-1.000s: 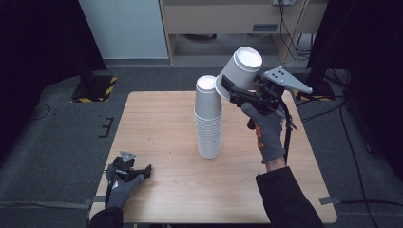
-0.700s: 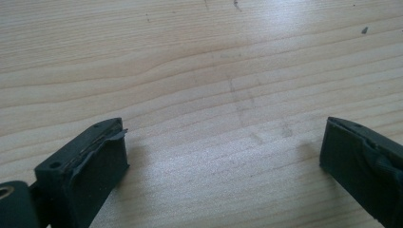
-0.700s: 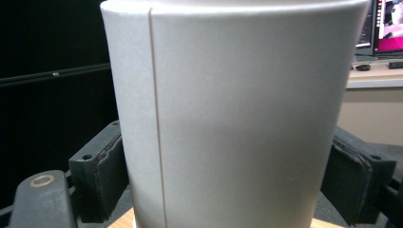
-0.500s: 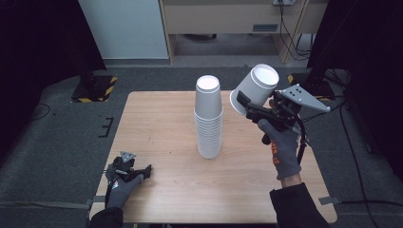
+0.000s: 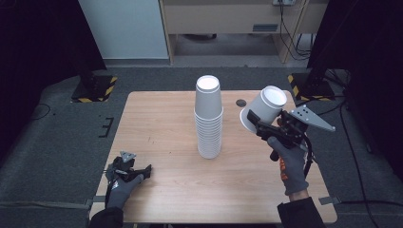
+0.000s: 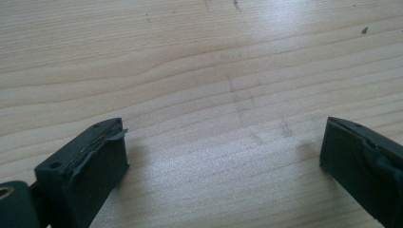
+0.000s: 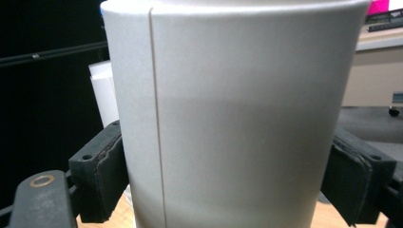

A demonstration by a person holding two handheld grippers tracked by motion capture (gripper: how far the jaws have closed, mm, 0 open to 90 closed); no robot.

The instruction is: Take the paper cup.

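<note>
Pinching a white paper cup (image 5: pixel 264 113) in my right gripper (image 5: pixel 259 124), tilted, right of the cup stack (image 5: pixel 208 118). Left gripper (image 5: pixel 138 172) spread wide, resting near-left on the wooden table (image 5: pixel 161 118).

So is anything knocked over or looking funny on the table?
Nothing is spilled or broken. The stack of white cups stands upright in the middle of the table. One white cup is tipped sideways in the air, but that is only because the right tongs are clamped on it. The left tongs rest open near the table's front edge.

The left hand-held gripper (image 6: pixel 223 161) hovers, jaws wide apart, over bare wooden table (image 6: pixel 204 71).
</note>
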